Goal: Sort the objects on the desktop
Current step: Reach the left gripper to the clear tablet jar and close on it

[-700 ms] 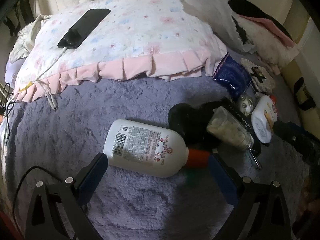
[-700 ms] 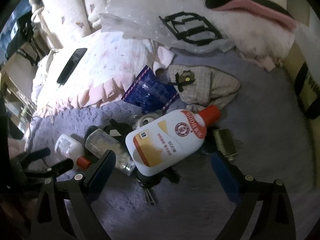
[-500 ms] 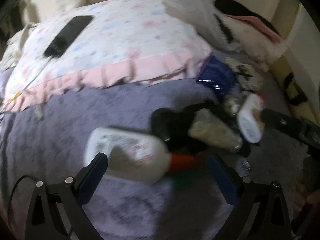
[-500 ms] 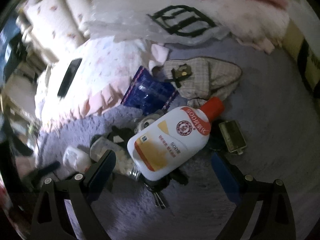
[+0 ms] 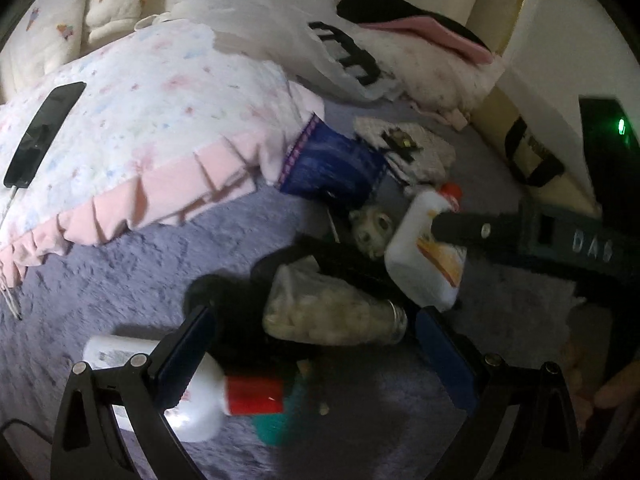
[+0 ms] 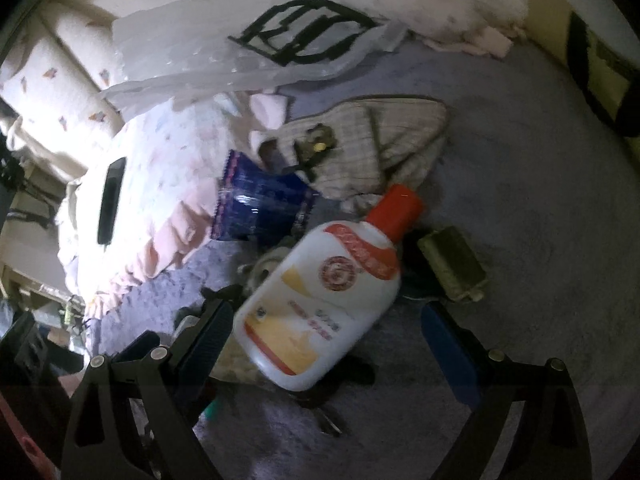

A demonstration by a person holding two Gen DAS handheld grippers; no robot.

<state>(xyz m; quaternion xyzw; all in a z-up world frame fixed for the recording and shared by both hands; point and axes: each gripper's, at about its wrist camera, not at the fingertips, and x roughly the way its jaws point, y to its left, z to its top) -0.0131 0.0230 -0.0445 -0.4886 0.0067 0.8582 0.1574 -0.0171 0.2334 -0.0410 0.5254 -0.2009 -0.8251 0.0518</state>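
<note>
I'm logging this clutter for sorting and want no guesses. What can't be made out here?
- Label text on the right-view bottle: motion blur.
- Second white bottle in the left view: partly behind the left tool, blurred.
- Teal object: blurred, unidentifiable.
- Jar contents: too soft to name.

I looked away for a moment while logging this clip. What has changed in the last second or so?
The left gripper swung right, from the white bottle to the clear jar, fingers open on either side of it. The right gripper moved in around the orange-capped bottle, also open. Nothing has been gripped yet. The objects, phone and pillow lie as before.
</note>
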